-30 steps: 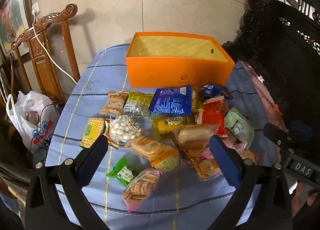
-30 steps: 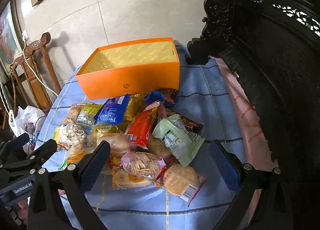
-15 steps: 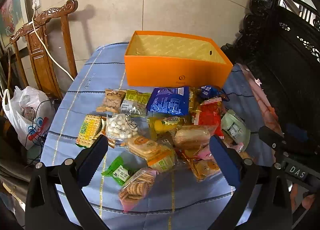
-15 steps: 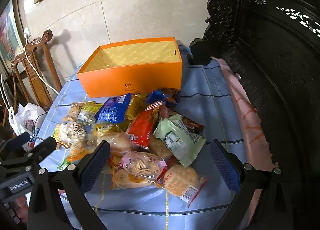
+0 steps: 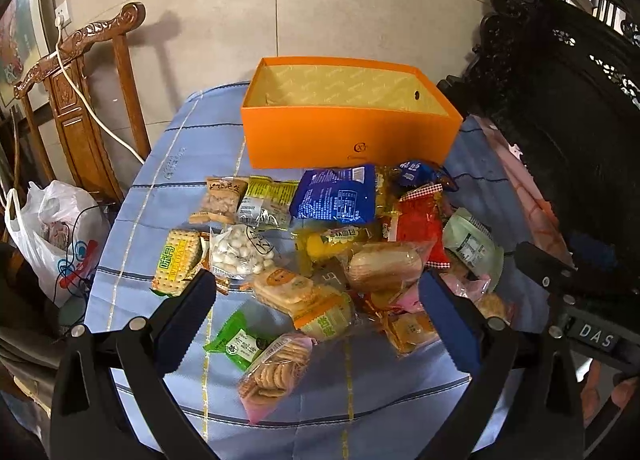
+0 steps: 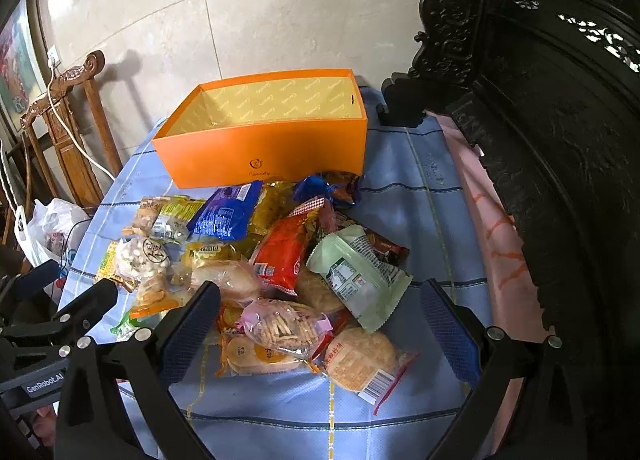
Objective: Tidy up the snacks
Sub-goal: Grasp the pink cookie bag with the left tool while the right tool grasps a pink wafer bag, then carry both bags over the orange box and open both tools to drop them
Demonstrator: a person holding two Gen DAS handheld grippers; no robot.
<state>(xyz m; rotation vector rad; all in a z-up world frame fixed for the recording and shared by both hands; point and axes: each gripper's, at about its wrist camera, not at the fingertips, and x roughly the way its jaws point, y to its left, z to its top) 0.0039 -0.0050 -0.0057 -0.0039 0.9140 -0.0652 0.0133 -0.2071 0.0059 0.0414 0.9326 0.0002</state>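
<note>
- The snacks lie in one loose heap on the blue cloth, directly in front of the orange box, which stands open and looks empty.
- I use the box as my landmark: the blue packet lies just before its front wall, the red packet a little further from it toward me, and the pale green pouch lies on the red packet's right side.
- Furthest from the box, at my edge of the heap, are the round rice cracker pack and the pink-edged biscuit bag.
- The biscuit bag has its long axis slanted, from near-left up toward the box on the right; it lies between the fingers of my left gripper.
- The rice cracker pack lies between the fingers of my right gripper, so I judge this hand is nearer to it.
- Both grippers hover above the heap with jaws spread wide and nothing held; no finger touches a packet.
- I judge that each hand must first go down, then carry forward to the box.
- The left wrist view shows the green packet and the yellow cracker pack, far on the box's left side; in the right view these are mostly hidden.
- The right wrist view shows the rice cracker pack whole; in the left view a finger covers most of it.
</note>
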